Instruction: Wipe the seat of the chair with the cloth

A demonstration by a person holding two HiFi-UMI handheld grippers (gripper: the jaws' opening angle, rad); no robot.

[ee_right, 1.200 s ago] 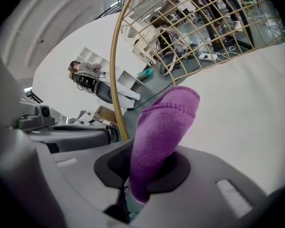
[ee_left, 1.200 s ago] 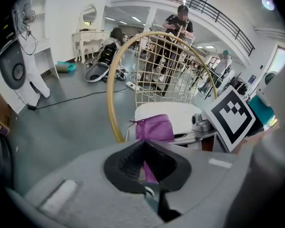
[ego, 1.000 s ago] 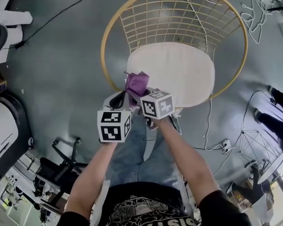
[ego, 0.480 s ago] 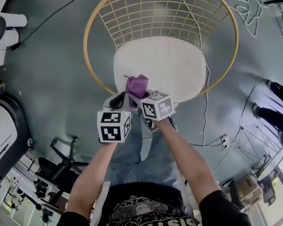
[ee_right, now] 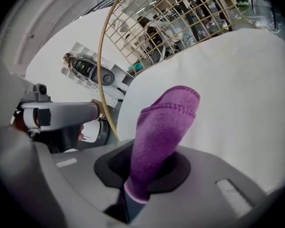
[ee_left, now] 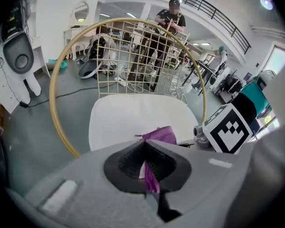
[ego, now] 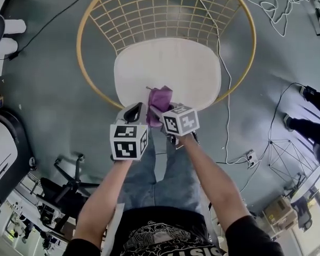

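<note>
The chair has a round gold wire frame and a white seat cushion. A purple cloth hangs over the seat's front edge. My right gripper is shut on it, and in the right gripper view the cloth stands up out of the jaws over the white seat. My left gripper sits just left of the right one. Its jaws are shut with a thin purple strip pinched between them, and the cloth shows beyond them above the seat.
Cables and a power strip lie on the grey floor to the right of the chair. An office chair base stands at the lower left. Someone's feet are at the right edge. A person stands behind the chair.
The chair has shifted left and nearer in the head view. Both grippers, still close together with the cloth, now reach the seat's front edge.
</note>
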